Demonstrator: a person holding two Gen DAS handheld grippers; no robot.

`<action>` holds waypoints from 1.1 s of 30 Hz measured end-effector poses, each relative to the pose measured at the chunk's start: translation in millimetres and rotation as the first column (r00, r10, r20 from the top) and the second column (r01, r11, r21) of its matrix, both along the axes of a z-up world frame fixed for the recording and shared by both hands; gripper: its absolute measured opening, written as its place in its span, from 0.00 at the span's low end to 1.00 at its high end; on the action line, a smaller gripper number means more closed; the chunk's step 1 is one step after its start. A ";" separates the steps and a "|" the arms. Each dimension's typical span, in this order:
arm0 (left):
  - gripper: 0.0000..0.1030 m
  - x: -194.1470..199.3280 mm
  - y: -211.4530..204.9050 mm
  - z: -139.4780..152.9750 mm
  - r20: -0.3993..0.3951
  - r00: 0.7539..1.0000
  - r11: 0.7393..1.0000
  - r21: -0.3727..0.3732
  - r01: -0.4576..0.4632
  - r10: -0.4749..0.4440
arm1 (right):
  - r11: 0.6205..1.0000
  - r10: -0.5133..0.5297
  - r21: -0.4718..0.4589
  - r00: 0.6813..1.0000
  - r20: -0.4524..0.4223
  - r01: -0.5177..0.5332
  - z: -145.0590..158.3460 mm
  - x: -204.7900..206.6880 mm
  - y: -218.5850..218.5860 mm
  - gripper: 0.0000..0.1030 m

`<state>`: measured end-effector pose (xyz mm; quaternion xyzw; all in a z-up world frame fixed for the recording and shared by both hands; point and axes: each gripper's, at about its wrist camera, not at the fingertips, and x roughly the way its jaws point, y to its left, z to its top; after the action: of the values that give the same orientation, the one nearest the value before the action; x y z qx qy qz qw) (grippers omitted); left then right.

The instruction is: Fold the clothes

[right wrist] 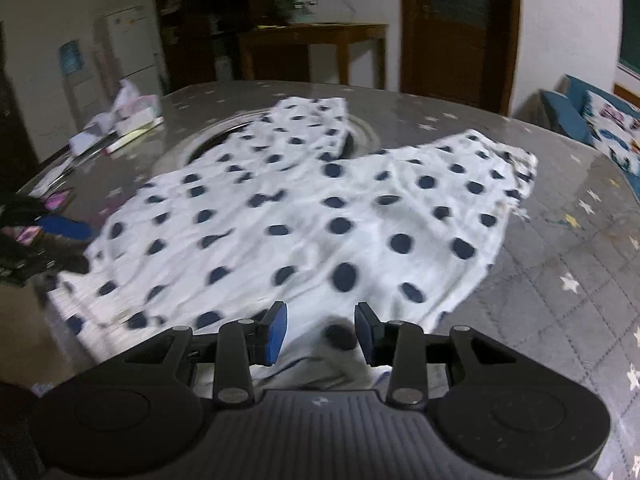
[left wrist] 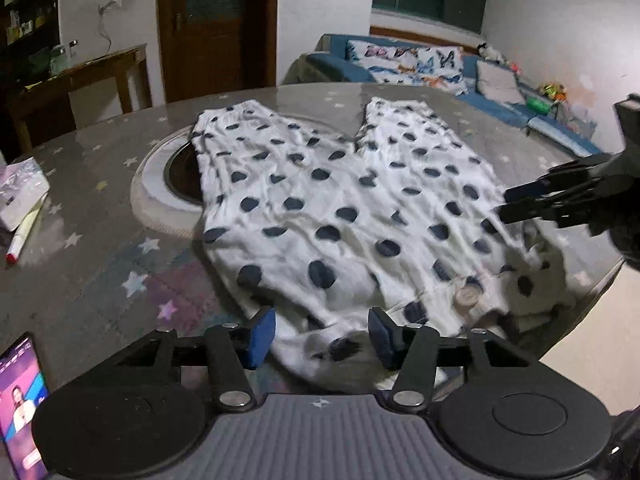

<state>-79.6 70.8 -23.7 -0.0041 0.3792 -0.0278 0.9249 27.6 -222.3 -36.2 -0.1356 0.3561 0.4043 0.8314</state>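
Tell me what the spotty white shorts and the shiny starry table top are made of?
The white shorts with navy dots look like thin woven cotton: matte, finely crinkled, limp. The grey star-printed table top seems to be quilted cloth under a clear, glossy cover, perhaps glass or plastic, since it reflects light.

A phone (left wrist: 20, 404), marker (left wrist: 24, 236) and tissue pack (left wrist: 20, 194) lie on the star-patterned table (left wrist: 100, 280).
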 end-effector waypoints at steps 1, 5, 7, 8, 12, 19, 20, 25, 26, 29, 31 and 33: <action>0.49 -1.2 0.2 -1.2 -0.005 1.000 1.000 0.010 -0.002 0.002 | 1.000 0.014 -0.004 1.000 -0.001 -0.014 -0.1 -4.1 1.0 0.36; 0.49 -6.0 1.2 -6.1 -0.025 1.000 0.999 0.048 -0.010 0.011 | 0.999 0.028 -0.032 0.999 -0.016 -0.029 -7.5 -14.9 2.0 0.40; 0.49 -6.6 1.6 -1.4 -0.018 1.000 0.998 0.064 -0.010 0.011 | 0.999 0.026 -0.035 1.000 -0.017 -0.027 -8.0 -16.7 0.6 0.40; 0.49 -6.6 1.8 1.4 -0.012 1.000 0.997 0.072 -0.010 0.011 | 0.999 0.024 -0.029 1.000 -0.016 -0.025 -6.4 -16.4 -0.3 0.40; 0.50 -1.3 -7.8 16.9 0.038 0.999 0.997 0.070 0.030 -0.033 | 1.000 0.009 -0.007 1.000 -0.009 -0.009 -1.2 -11.8 -3.4 0.41; 0.65 21.4 -57.9 23.7 0.074 0.975 0.978 0.032 0.205 -0.207 | 1.000 -0.015 0.003 0.999 -0.039 0.015 -5.6 4.1 -9.9 0.41; 0.66 24.9 -66.8 24.7 0.081 0.967 0.971 0.027 0.239 -0.240 | 1.000 -0.017 0.008 0.999 -0.042 0.017 -4.8 6.0 -11.3 0.41; 0.66 40.0 -112.0 27.5 0.100 0.917 0.922 0.014 0.387 -0.387 | 0.996 -0.087 0.020 0.996 -0.030 0.087 5.6 31.6 -24.8 0.41; 0.66 43.3 -120.5 27.2 0.098 0.907 0.912 0.014 0.411 -0.410 | 0.994 -0.107 0.021 0.994 -0.031 0.107 6.7 38.9 -28.0 0.41; 0.66 52.6 -144.4 22.9 0.078 0.879 0.882 0.014 0.470 -0.470 | 0.987 -0.160 0.025 0.987 -0.029 0.161 8.4 61.8 -35.7 0.41; 0.66 59.8 -159.5 15.7 0.049 0.868 0.869 0.018 0.495 -0.495 | 0.981 -0.192 0.021 0.981 -0.025 0.192 8.0 78.9 -39.7 0.41; 0.65 66.1 -168.6 7.6 0.020 0.866 0.866 0.018 0.500 -0.500 | 0.974 -0.225 0.019 0.974 -0.024 0.225 7.1 97.2 -43.3 0.40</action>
<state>-13.5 -97.8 -16.1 0.1001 0.3565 -0.2639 0.8906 124.8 -265.6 -29.1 -0.0809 0.3739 0.3130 0.8693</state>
